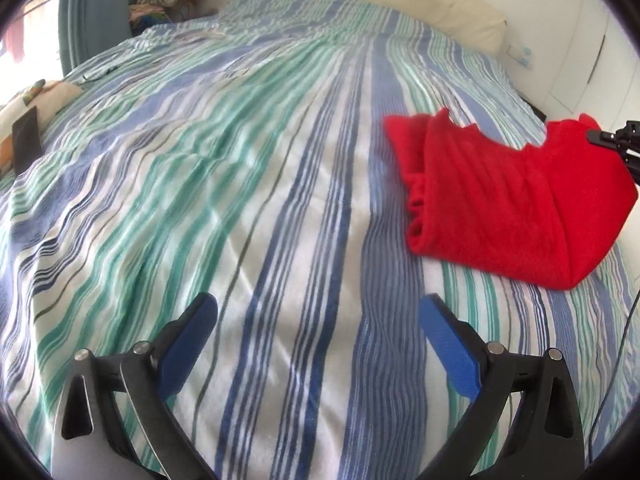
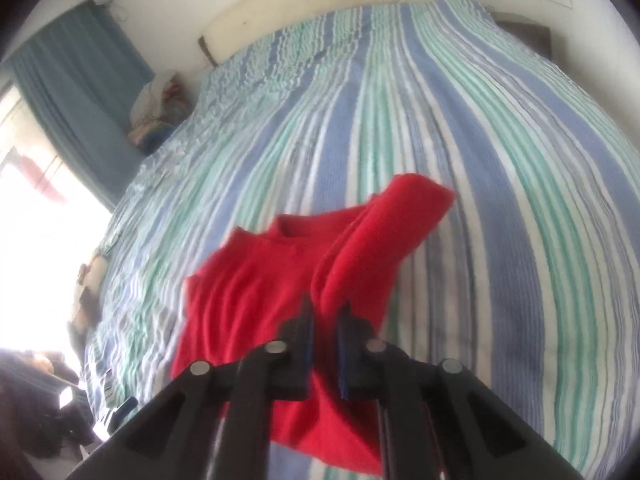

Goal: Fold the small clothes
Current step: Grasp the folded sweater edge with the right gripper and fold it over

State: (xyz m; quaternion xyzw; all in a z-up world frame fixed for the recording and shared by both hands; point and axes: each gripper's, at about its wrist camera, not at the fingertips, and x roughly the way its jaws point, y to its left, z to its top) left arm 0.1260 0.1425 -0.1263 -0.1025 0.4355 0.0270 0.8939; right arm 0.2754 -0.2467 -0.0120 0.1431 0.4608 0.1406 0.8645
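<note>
The red garment (image 1: 508, 200) lies on the striped bedspread (image 1: 240, 200) toward the right side of the bed, already doubled over at least once, with what looks like a cuffed sleeve or hem bunched at its left edge. The right tongs (image 2: 325, 312) are pressed nearly together on a raised flap of that red cloth, pinching it and holding it up off the rest of the piece; that view is blurred, so I can't make out exactly which edge they have. The left tongs (image 1: 318, 312) hang spread wide over bare bedspread, holding nothing and well apart from the garment. To my eye the job is in the middle of a fold: one side is being carried across the body of the garment by the right hand alone. Next, I'd judge, the lifted flap needs laying down flat and square over the lower layer before the pinch is let go, and the idle left tongs could come over to pin or smooth the near edge so the soft, fleecy cloth doesn't drag or bunch.
</note>
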